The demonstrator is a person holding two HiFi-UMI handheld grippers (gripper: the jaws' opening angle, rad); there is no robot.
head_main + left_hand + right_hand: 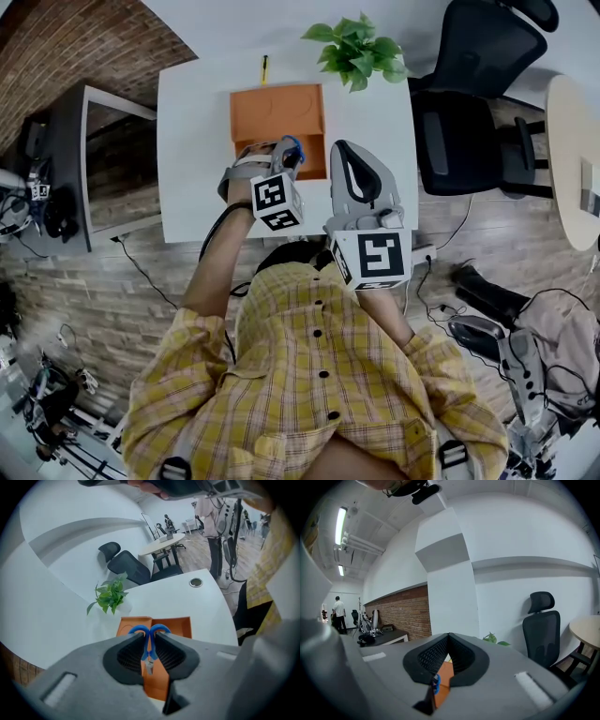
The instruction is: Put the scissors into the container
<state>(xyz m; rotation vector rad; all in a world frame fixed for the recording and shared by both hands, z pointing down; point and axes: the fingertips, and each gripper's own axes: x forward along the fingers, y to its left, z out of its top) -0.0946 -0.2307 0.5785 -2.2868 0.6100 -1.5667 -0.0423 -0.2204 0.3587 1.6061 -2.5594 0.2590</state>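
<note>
- Scissors (pixel 149 644) sit pinched in the left claw (pixel 150 637), their blue loops poking out above the orange container (pixel 180 626); the pads hide most of the blades.
- Head view alone shows the container resting on the white desk (pixel 192 141), with that claw covering its near edge.
- Right claw (pixel 448 637) is pressed together with nothing in it; its own view catches only a sliver of orange and blue.

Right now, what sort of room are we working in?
Probably an office or lab workroom: a white desk with a black swivel chair beside it, a round meeting table nearby, and a brick wall behind.
</note>
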